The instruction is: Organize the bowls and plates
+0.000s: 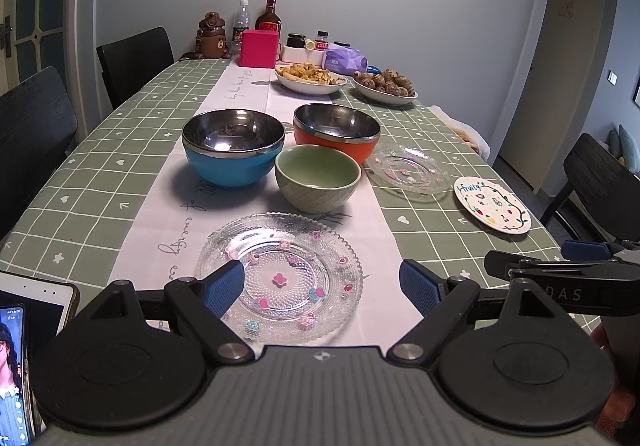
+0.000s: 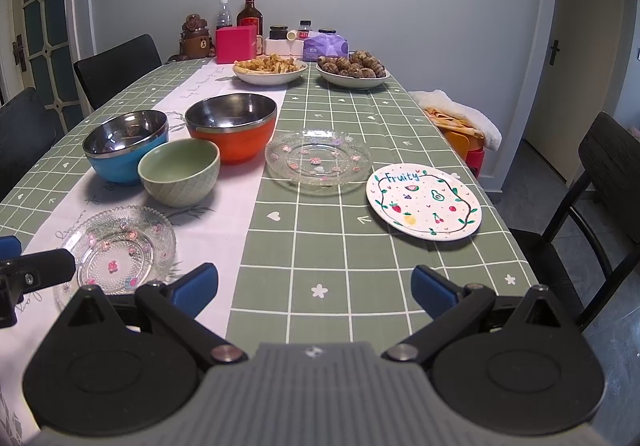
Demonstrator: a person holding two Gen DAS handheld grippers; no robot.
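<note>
**Two open grippers hover over a table set with bowls and plates**

A long table [image 2: 360,246] wears a green checked cloth with a white runner down the middle. The left gripper [image 1: 320,286] hangs low above a clear glass plate [image 1: 280,278] near the table's front edge, its blue-padded fingers [image 1: 224,286] spread wide and holding nothing. The right gripper [image 2: 316,286] hovers over bare green cloth, fingers likewise apart and empty.

Beyond the near glass plate sits a pale green bowl [image 2: 180,171]. Behind it stand a blue bowl [image 2: 124,145] and an orange bowl [image 2: 234,125], both steel-lined. Right of these lies a second glass plate [image 2: 318,159], then a white plate lettered "Fruity" [image 2: 424,205] near the table's right edge. Two dishes of food [image 2: 270,69] rest well apart at the far end.
</note>
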